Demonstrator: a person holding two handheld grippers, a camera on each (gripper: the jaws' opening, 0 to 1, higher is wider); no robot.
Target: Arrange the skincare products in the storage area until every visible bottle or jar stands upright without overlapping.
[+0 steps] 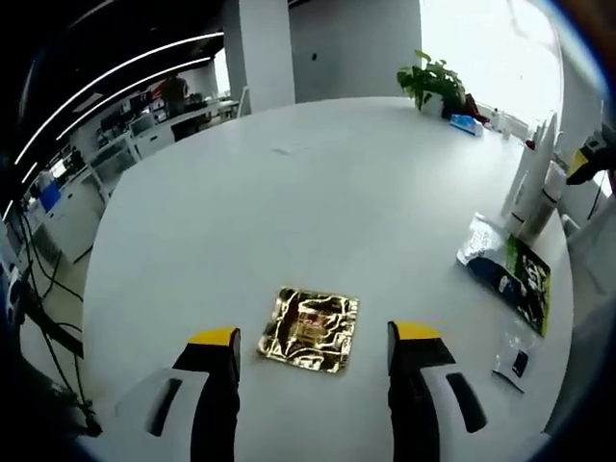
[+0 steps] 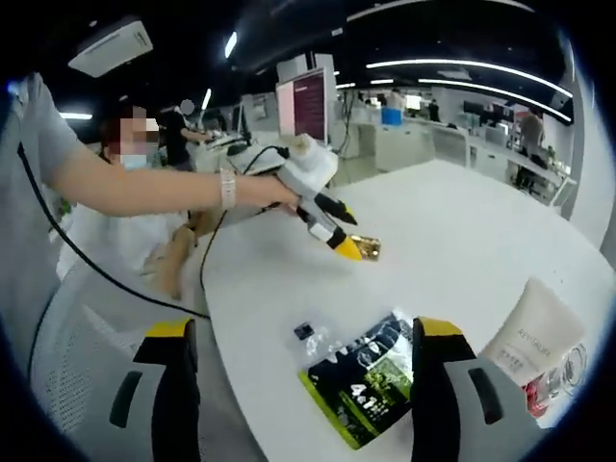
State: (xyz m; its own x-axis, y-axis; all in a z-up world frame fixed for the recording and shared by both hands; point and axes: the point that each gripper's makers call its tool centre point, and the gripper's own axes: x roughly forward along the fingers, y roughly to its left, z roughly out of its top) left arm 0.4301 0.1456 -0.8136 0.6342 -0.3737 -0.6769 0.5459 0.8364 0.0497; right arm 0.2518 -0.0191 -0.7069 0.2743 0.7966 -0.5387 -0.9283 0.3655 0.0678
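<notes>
My left gripper (image 1: 315,337) hovers low over the white table (image 1: 318,192), open, its yellow-tipped jaws on either side of a flat gold foil sachet (image 1: 310,330) that lies on the tabletop. Two tall white tubes (image 1: 532,185) stand upright at the table's right edge. In the right gripper view, my right gripper (image 2: 304,329) is open and holds nothing. Just beyond it are a white tube (image 2: 532,334) and a red-and-clear container (image 2: 560,377). Farther off, a hand holds the left gripper (image 2: 346,233) over the gold sachet (image 2: 369,248).
A green-and-black sachet (image 1: 526,274) (image 2: 371,385) and a small clear packet (image 1: 516,359) (image 2: 307,332) lie near the table edge. A potted plant (image 1: 433,82) stands at the far side. A seated person (image 2: 115,192) and a cable (image 2: 207,260) are on the left.
</notes>
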